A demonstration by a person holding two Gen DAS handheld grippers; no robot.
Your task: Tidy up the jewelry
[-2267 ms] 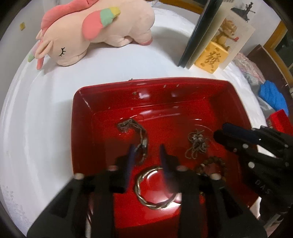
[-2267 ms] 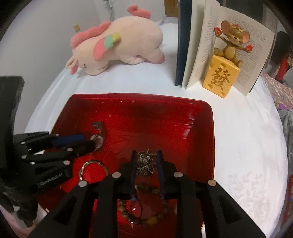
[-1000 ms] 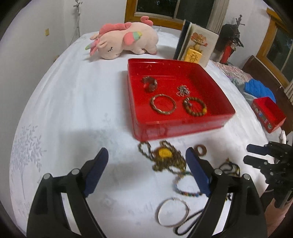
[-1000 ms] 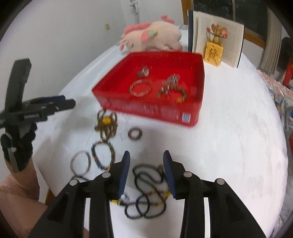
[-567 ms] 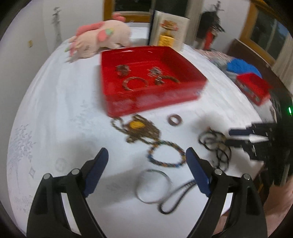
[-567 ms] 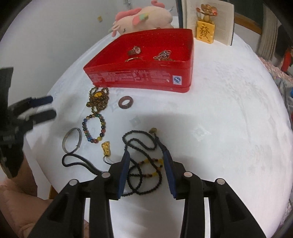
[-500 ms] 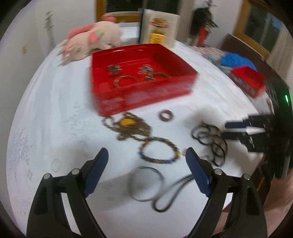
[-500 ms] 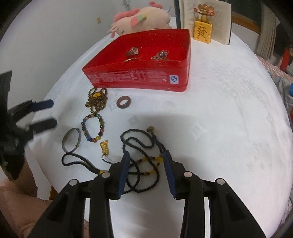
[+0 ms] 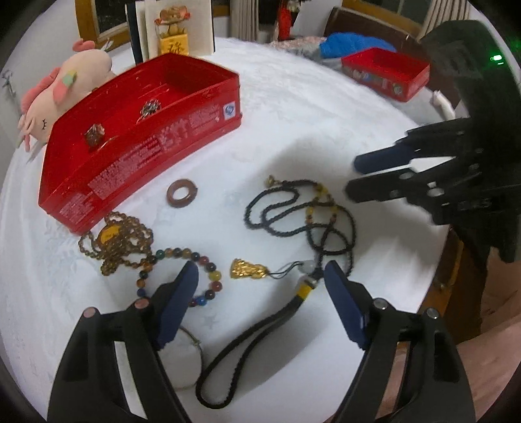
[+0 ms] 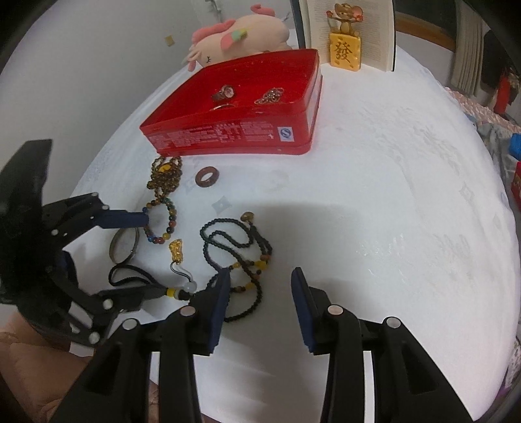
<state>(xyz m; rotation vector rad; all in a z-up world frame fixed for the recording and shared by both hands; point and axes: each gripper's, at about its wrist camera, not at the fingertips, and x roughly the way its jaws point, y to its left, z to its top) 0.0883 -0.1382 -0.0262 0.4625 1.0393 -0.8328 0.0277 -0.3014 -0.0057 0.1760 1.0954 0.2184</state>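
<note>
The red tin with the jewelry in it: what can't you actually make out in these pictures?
- Red tin: its near wall hides most of the floor in both views, so a full count is impossible.
- Tin's white lettering: too small to read.
- Silver bangle: left view, partly behind the left claw finger.
- Plush toy: right view, lower body behind the tin.

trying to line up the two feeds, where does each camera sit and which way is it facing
Left wrist: sits on the left gripper, low over the near table edge, facing the gold charm and red tin; its open fingers show, with the right gripper at right.
Right wrist: sits on the right gripper, facing the black bead necklace and the tin beyond; its open fingers show, the left gripper at left.
Shared: tin, charm, necklace, brown ring, plush unicorn.
</note>
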